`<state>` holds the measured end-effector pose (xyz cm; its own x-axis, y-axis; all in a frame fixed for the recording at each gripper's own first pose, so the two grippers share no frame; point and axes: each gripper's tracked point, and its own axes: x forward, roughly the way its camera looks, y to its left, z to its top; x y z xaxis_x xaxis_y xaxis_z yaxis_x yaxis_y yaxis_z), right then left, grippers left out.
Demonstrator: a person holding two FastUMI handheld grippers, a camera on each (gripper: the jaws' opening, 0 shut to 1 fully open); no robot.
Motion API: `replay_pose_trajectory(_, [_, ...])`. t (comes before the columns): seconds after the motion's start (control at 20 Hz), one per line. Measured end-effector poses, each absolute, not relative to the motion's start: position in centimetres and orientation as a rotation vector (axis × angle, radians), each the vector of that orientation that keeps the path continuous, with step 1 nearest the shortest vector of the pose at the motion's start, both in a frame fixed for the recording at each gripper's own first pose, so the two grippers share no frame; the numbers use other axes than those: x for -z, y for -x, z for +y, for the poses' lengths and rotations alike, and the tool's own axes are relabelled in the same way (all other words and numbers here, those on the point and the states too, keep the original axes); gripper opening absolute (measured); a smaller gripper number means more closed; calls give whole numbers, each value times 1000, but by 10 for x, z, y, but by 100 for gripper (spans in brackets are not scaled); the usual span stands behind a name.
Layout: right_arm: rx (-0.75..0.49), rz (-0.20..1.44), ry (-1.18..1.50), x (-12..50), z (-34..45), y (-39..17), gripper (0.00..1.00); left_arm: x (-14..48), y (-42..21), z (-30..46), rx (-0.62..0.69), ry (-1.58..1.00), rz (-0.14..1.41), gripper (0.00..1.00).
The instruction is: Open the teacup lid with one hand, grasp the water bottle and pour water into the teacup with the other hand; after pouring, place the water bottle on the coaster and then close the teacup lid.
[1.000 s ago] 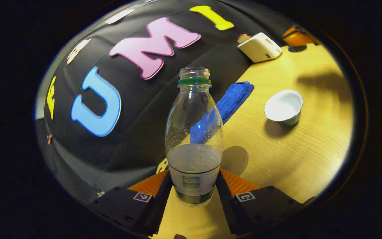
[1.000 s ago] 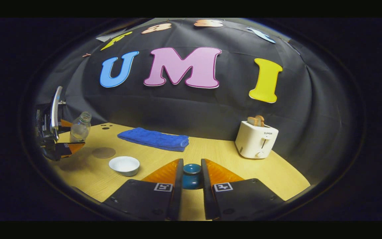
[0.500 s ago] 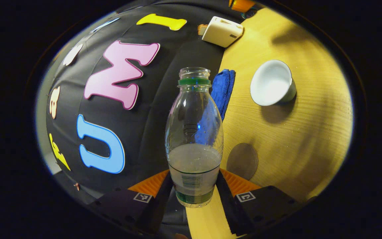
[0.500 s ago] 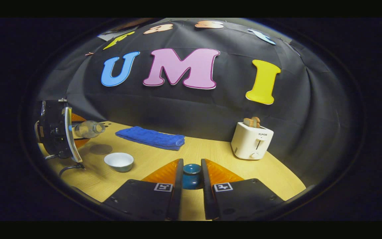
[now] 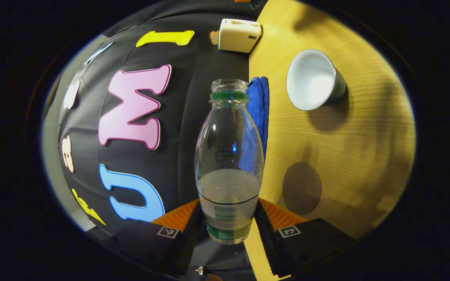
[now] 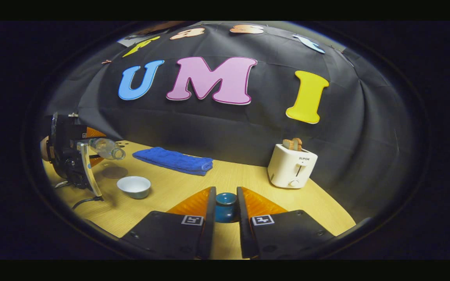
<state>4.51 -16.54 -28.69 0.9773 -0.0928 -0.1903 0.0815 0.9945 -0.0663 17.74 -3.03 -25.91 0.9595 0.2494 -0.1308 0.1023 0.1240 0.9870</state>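
Note:
My left gripper (image 5: 228, 224) is shut on the base of a clear, uncapped water bottle (image 5: 229, 156) with a green neck ring, partly filled. In the right gripper view the bottle (image 6: 107, 148) lies tipped almost level above the table, its mouth pointing toward the open white teacup (image 6: 134, 186), and the left gripper (image 6: 72, 160) holds it there. In the left gripper view the teacup (image 5: 311, 80) stands beside the bottle's mouth. The round brown coaster (image 5: 301, 188) lies bare on the table. My right gripper (image 6: 225, 210) is shut on the knob of the dark teal lid (image 6: 225, 207).
A folded blue towel (image 6: 172, 160) lies along the back wall. A white toaster (image 6: 292, 166) holding bread stands at the back right. The wooden table (image 6: 225, 179) stretches between the teacup and the toaster.
The left gripper has tilted the bottle from upright to almost level and carried it toward the teacup. The right gripper has held the lid nearly still.

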Motion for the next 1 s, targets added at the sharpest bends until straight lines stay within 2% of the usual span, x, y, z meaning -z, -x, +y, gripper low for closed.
replay_pose_trajectory(0.05, [87, 192, 58, 286, -166, -46, 30, 256, -178, -29, -112, -1465, 284, 76])
replay_pose_trajectory(0.5, [104, 182, 87, 285, -172, -40, 30, 249, -181, -30, -144, -1595, 188, 76])
replay_pose_trajectory(0.55, [106, 181, 85, 285, -173, -40, 25, 249, -182, -29, -145, -1605, 179, 76])
replay_pose_trajectory(0.6, [109, 179, 83, 285, -174, -39, 25, 249, -183, -29, -147, -1620, 171, 76])
replay_pose_trajectory(0.65, [111, 176, 79, 284, -175, -39, 30, 248, -185, -28, -150, -1636, 160, 76])
replay_pose_trajectory(1.0, [109, 176, 74, 286, -174, -36, 30, 250, -193, -31, -137, -1697, 116, 76])
